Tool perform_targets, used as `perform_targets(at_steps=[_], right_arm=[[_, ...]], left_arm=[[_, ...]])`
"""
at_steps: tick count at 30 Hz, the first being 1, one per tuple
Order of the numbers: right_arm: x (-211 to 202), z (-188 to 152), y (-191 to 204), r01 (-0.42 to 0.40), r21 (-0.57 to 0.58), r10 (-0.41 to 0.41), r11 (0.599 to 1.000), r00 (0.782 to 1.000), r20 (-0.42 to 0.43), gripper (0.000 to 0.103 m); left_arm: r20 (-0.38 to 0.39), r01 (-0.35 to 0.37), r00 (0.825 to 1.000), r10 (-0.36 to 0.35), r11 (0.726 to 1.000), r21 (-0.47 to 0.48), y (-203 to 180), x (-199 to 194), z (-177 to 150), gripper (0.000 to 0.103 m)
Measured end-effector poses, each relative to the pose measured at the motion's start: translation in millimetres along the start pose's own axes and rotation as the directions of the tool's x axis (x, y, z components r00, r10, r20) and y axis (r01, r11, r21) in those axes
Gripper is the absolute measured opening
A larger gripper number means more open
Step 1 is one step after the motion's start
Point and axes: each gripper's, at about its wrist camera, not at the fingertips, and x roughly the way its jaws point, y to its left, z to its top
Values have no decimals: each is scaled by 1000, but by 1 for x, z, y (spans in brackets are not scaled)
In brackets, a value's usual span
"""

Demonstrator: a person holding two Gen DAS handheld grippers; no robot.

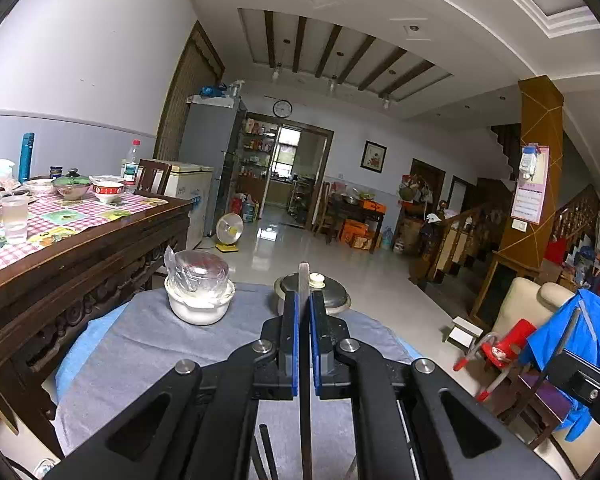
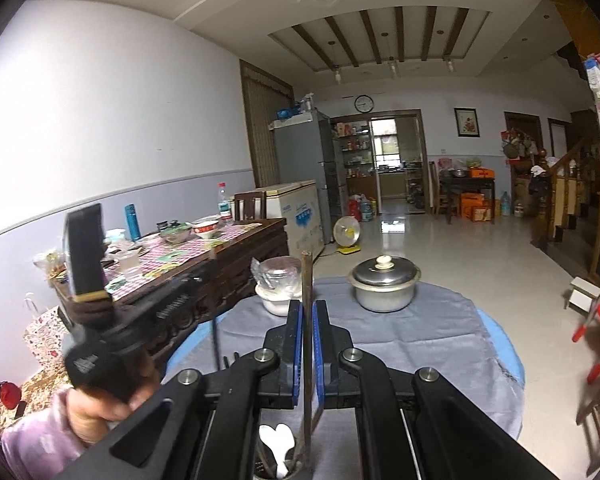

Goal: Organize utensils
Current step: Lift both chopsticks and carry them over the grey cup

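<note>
A: Left gripper (image 1: 304, 308) first. Blue pads (image 1: 296, 344) clamped tight on a thin dark chopstick (image 1: 305, 420), its pale tip poking up past the fingertips.

B: Right gripper (image 2: 307, 320)?

A: Same deal, clenched on a brown chopstick (image 2: 307, 340) that stands nearly upright btwn the pads. Its lower end drops toward a holder at the bottom edge, w/ white spoons (image 2: 278, 446) in it. Can't tell if the stick touches the holder.

B: What's under them?

A: Round table w/ grey cloth (image 1: 140, 340) over a blue cover. At the far side: white bowl (image 1: 198, 304) w/ a plastic-wrapped glass dish sitting in it, and a metal pot (image 2: 384, 284) w/ lid and white knob. Bowl left, pot right, apart from each other.

B: Person visible?

A: Right wrist view shows a hand (image 2: 100, 404) in a pink sleeve gripping the left tool's handle, blurred. Wooden dining table (image 1: 80, 248) w/ checked cloth and bowls stands just beside the round one, on the left.
</note>
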Motion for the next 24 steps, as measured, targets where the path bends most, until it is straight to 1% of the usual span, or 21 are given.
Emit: perform_targets(at_steps=[6, 11, 16, 24], right_arm=[[13, -7, 6, -41, 17, 41, 999, 999, -20, 6], [27, -16, 7, -56, 34, 58, 998, 997, -46, 6], [35, -23, 6, -60, 51, 63, 997, 996, -63, 6], [38, -26, 1, -55, 74, 60, 996, 996, -69, 6]], left_arm=[[-5, -30, 1000, 30, 999, 25, -4, 11, -13, 5], [-11, -44, 999, 45, 999, 21, -1, 16, -20, 5], [-12, -58, 998, 58, 998, 5, 3, 18, -23, 5], [-12, -69, 998, 69, 998, 7, 3, 19, -28, 5]])
